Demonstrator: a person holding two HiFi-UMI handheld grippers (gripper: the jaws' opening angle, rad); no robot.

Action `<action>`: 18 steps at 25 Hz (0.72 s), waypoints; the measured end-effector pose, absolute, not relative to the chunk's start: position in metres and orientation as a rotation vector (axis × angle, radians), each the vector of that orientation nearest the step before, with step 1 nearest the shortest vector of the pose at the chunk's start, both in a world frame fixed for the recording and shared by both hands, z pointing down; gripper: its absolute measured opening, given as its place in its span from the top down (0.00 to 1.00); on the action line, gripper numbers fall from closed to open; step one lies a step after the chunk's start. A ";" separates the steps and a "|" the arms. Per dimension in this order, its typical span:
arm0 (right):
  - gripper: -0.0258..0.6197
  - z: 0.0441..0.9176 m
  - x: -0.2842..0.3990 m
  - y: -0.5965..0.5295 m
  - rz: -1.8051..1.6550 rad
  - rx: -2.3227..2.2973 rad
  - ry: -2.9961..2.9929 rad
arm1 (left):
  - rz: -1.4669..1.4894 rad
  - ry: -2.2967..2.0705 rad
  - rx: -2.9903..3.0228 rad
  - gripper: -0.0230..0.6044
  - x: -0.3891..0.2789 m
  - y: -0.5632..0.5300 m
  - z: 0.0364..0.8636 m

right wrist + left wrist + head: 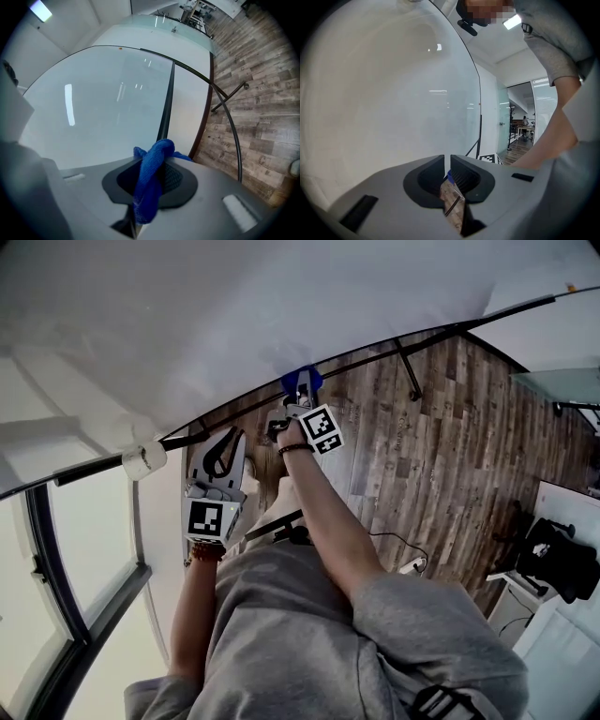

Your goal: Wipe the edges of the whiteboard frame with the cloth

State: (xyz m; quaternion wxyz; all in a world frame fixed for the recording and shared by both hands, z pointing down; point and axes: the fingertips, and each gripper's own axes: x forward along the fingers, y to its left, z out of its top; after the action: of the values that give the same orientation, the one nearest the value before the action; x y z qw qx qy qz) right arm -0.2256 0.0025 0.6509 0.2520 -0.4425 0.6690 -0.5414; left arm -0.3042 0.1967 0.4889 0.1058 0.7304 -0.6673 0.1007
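The right gripper (302,397) is clamping its jaws on the blue cloth (302,380), which is bunching up between them and spilling out above and below in the right gripper view (149,185). The cloth is pressing against the dark frame (403,341) along the edge of the whiteboard (234,315), above the wooden floor (441,446). The left gripper (228,448) is hanging beside the board, off the frame, its jaws drawn together to a thin slit with nothing between them (447,171).
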 end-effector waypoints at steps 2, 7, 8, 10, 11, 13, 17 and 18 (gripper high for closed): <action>0.87 0.651 -0.231 0.008 -1.465 -1.207 1.793 | 0.316 -1.967 2.161 0.89 -0.316 0.202 0.490; 0.87 0.650 -0.247 0.023 -1.456 -1.199 1.781 | 0.362 -1.942 2.149 0.89 -0.338 0.216 0.493; 0.87 0.650 -0.249 0.026 -1.454 -1.197 1.777 | 0.368 -1.935 2.155 0.89 -0.340 0.217 0.493; 0.87 0.649 -0.253 0.033 -1.456 -1.193 1.770 | 0.370 -1.918 2.157 0.89 -0.343 0.222 0.490; 0.87 0.649 -0.255 0.037 -1.456 -1.192 1.767 | 0.362 -1.913 2.156 0.89 -0.344 0.224 0.489; 0.87 0.649 -0.260 0.042 -1.455 -1.190 1.764 | 0.355 -1.902 2.168 0.89 -0.346 0.228 0.489; 0.87 0.651 -0.269 0.050 -1.453 -1.181 1.760 | 0.373 -1.878 2.186 0.89 -0.351 0.235 0.498; 0.87 0.651 -0.270 0.051 -1.452 -1.179 1.756 | 0.371 -1.880 2.186 0.89 -0.353 0.236 0.499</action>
State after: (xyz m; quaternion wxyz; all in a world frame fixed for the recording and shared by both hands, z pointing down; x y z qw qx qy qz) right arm -0.2703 0.0508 0.6513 0.2839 -0.4407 0.6562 -0.5428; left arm -0.3530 0.2358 0.4989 0.1171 0.7467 -0.6424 0.1268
